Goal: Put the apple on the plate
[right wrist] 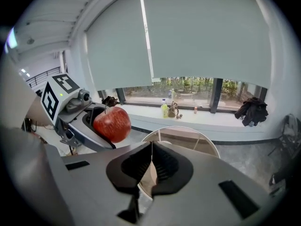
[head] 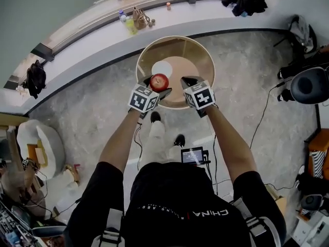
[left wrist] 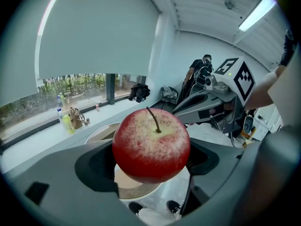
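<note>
Between the grey jaws of your left gripper (head: 152, 90) sits the red, yellow-flecked apple (left wrist: 151, 146). It is stem up and clamped at its two sides, with much of its round body bulging above and forward of the grip. That is where trouble could start. The skin is smooth and curved and the hold looks to be on a narrow band, so a tilt of your wrist or a slackened squeeze could let the fruit roll out while it is high in the air.

Just beside it, your right gripper (right wrist: 150, 166) has its jaws pressed together on nothing. It offers no catch, and a careless sideways sweep could knock the apple loose.

Further down, from the head view, the apple seems to hang over the near edge of the small white round plate (head: 161, 67) rather than its middle, and it is clear of the surface. Let go from here and it would likely bounce off the edge, or tip the plate, and run across the round wooden desk (head: 187, 66) towards the floor. Carry it forward and lower it first.
</note>
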A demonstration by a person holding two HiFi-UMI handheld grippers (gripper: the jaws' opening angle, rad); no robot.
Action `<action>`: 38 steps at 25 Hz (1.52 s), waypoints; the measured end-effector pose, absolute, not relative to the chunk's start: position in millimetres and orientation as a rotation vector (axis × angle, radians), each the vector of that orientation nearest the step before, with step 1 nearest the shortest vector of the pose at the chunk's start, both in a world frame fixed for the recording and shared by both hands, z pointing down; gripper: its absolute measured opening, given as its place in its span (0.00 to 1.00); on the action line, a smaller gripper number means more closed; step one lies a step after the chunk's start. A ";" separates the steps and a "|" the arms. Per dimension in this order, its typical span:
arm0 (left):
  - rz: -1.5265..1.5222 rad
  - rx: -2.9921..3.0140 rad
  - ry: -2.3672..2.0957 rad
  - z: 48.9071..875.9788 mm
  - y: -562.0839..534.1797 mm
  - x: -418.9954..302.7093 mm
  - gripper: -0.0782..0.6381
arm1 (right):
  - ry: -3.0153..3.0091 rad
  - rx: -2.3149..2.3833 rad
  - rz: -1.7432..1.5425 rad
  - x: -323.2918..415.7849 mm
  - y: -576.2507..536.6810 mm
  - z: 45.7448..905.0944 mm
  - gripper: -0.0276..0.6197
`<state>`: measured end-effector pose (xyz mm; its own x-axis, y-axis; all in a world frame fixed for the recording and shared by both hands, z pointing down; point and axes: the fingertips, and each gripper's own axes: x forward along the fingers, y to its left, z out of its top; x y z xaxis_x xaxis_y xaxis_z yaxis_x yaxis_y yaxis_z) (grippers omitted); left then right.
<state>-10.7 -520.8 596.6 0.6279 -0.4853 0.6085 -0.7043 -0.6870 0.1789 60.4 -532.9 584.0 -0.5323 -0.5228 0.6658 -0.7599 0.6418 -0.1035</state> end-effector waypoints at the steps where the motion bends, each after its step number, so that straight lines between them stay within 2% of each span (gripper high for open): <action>1: 0.754 2.437 -0.935 612.8 -532.9 -13.2 0.71 | -2.251 0.994 0.527 58.6 -545.1 595.2 0.09; 10: 0.811 2.403 -0.911 805.6 -661.1 -33.9 0.71 | -2.236 1.015 0.613 27.7 -668.1 749.3 0.09; 19: 0.832 2.374 -0.976 970.7 -748.9 -31.9 0.71 | -2.205 1.032 0.678 25.9 -730.3 900.2 0.09; 29: 0.893 2.263 -0.968 1034.0 -770.9 -37.0 0.71 | -2.185 1.027 0.736 30.7 -749.7 945.7 0.09; 38: 0.965 2.322 -1.045 1036.0 -771.2 -46.3 0.71 | -2.180 1.018 0.734 40.8 -750.4 939.8 0.09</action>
